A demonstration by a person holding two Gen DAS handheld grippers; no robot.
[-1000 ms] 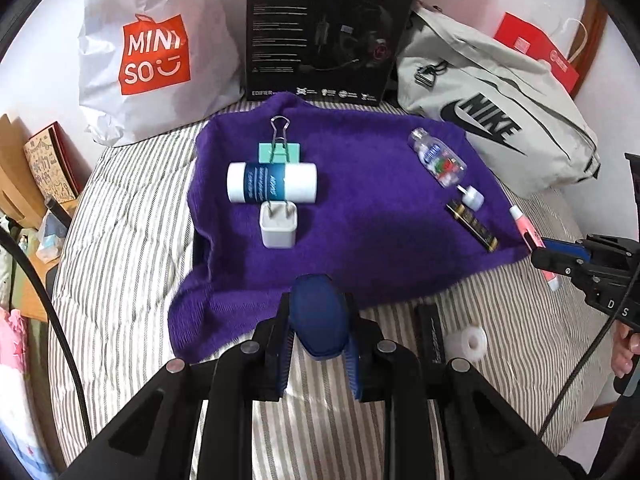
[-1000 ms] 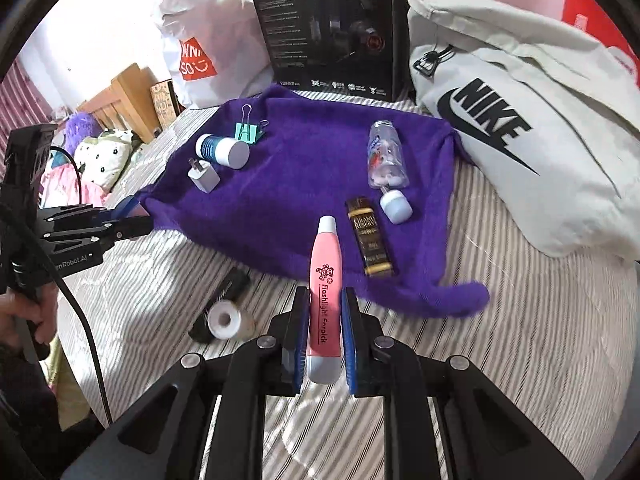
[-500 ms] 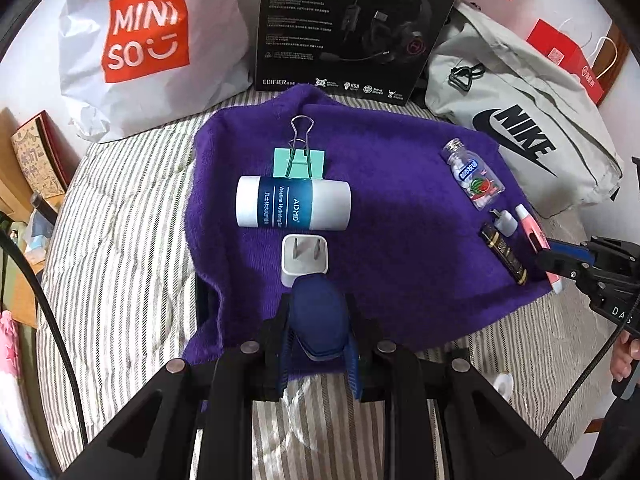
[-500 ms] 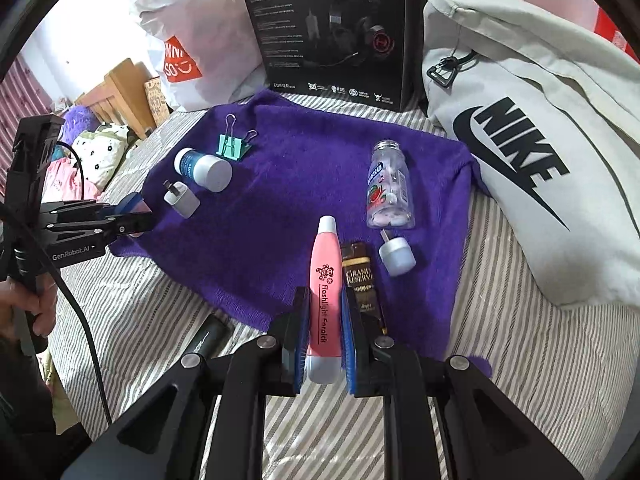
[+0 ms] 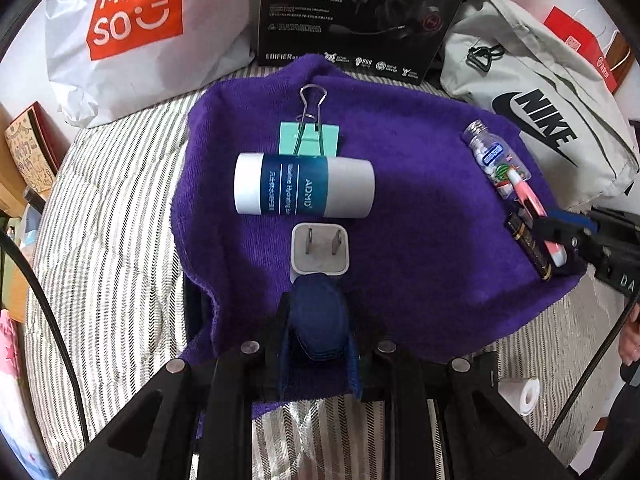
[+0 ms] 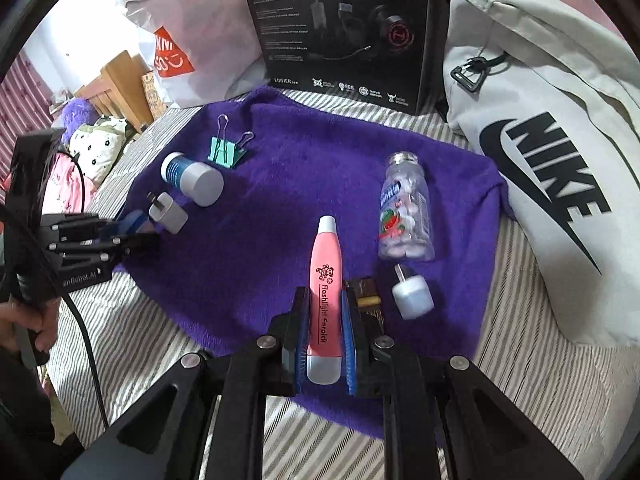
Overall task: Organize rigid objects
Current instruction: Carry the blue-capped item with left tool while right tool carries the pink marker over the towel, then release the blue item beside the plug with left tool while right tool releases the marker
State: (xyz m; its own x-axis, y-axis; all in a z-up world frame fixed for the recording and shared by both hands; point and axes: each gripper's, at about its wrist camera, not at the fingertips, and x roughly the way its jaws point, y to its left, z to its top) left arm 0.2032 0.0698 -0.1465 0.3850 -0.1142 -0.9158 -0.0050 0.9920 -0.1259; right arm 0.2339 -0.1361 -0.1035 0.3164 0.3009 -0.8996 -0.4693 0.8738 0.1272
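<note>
A purple towel [image 5: 420,208] lies on a striped bed. On its left side sit a teal binder clip [image 5: 310,140], a white-and-blue tube [image 5: 304,186] and a white charger plug [image 5: 320,254]. My left gripper [image 5: 319,306] is shut on a dark blue oval object [image 5: 318,324], just short of the plug. On the towel's right side lie a pill bottle [image 6: 404,208], a small white cap [image 6: 412,296] and a black-and-gold bar [image 6: 366,294]. My right gripper [image 6: 325,312] is shut on a pink earpick pen [image 6: 326,256], left of the bar and partly covering it.
Behind the towel stand a white Miniso bag [image 5: 132,24], a black headset box [image 5: 360,12] and a grey Nike bag [image 5: 540,92]. A white tape roll [image 5: 520,394] lies on the striped bedding near the front right. Each handle is held by a hand [image 6: 24,320].
Both grippers have moved forward and lower over the towel. The left one, with the blue object, now reaches the plug. The right one has carried the pink pen up beside the black-and-gold bar.
</note>
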